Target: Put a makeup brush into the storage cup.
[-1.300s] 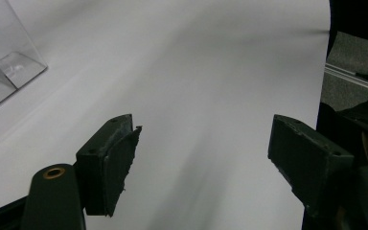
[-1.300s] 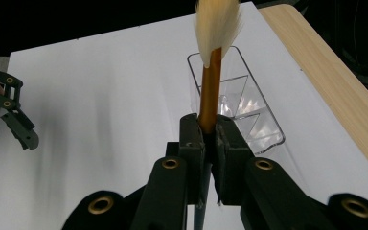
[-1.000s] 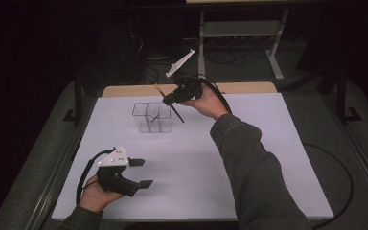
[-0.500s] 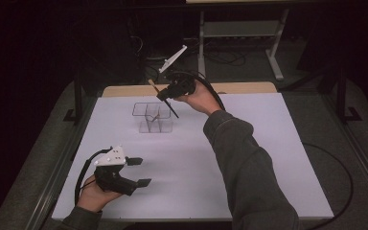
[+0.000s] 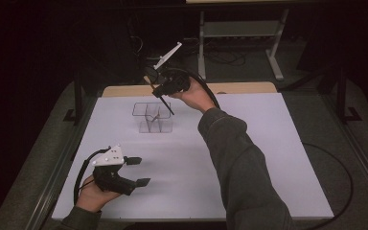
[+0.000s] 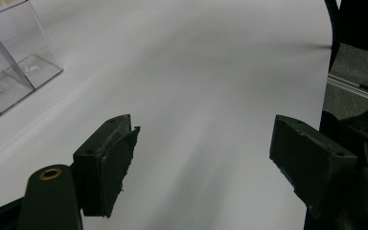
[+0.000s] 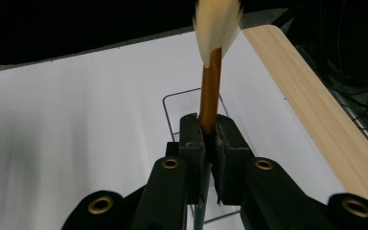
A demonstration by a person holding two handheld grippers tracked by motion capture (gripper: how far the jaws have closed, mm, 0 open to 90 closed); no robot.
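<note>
My right gripper (image 5: 159, 91) is raised over the far part of the white table (image 5: 268, 143) and is shut on a brush (image 5: 168, 106). In the right gripper view the two jaws (image 7: 210, 132) clamp its orange ferrule (image 7: 211, 91), with the white bristles above them. The dark handle slants down to the clear divided organizer (image 5: 153, 117), over its right compartments. My left gripper (image 5: 138, 171) rests near the front left edge, open and holding nothing (image 6: 203, 163); the organizer (image 6: 14, 62) is at the top left of its view.
A wooden strip (image 5: 239, 87) borders the table's far edge. Behind it stands a metal rack (image 5: 239, 28) among cables. A black cable (image 5: 335, 172) loops beside the table on the right. Bare white surface lies between the two grippers.
My right hand has carried the brush to the left and slightly up, bringing the handle over the organizer. The left gripper has stayed put.
</note>
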